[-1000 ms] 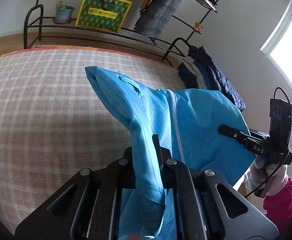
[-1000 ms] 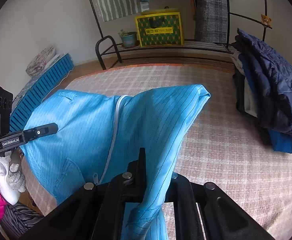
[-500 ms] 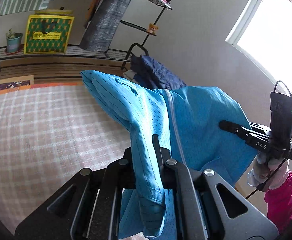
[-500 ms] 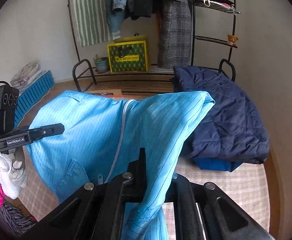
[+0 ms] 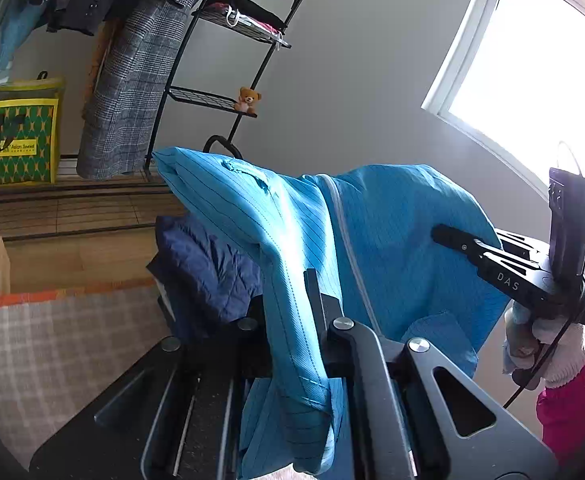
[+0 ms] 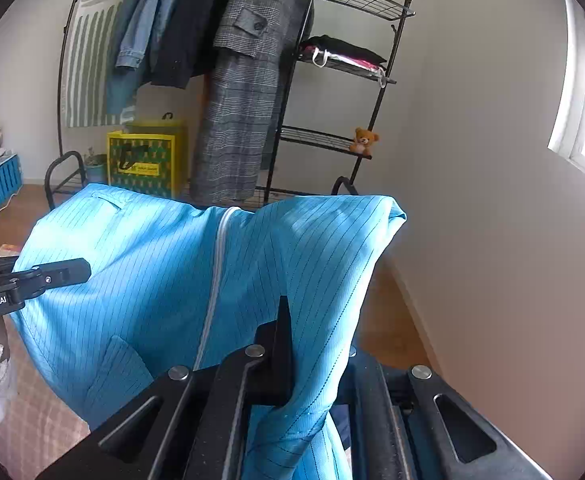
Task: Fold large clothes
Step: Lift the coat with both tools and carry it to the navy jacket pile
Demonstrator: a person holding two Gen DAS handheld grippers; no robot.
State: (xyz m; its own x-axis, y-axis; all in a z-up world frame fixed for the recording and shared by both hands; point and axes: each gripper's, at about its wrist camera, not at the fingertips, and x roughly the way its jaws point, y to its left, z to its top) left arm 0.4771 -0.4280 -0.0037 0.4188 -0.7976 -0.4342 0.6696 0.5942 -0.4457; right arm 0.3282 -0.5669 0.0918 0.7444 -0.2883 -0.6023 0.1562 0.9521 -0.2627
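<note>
A bright blue pinstriped jacket with a white zip hangs in the air, stretched between both grippers. My left gripper is shut on one edge of the cloth, which drapes over its fingers. My right gripper is shut on the opposite edge of the same jacket. In the left wrist view the right gripper shows at the right edge, held by a gloved hand. At the left edge of the right wrist view the left gripper reaches in against the cloth.
A checked bed cover lies below with a dark blue quilted jacket on it. Behind stands a black clothes rack with hanging coats, a small teddy bear and a yellow-green bag. A window is at the right.
Both grippers have risen and swung right with the blue jacket held between them. The views now face the rack and wall, and the bed has dropped low in frame.
</note>
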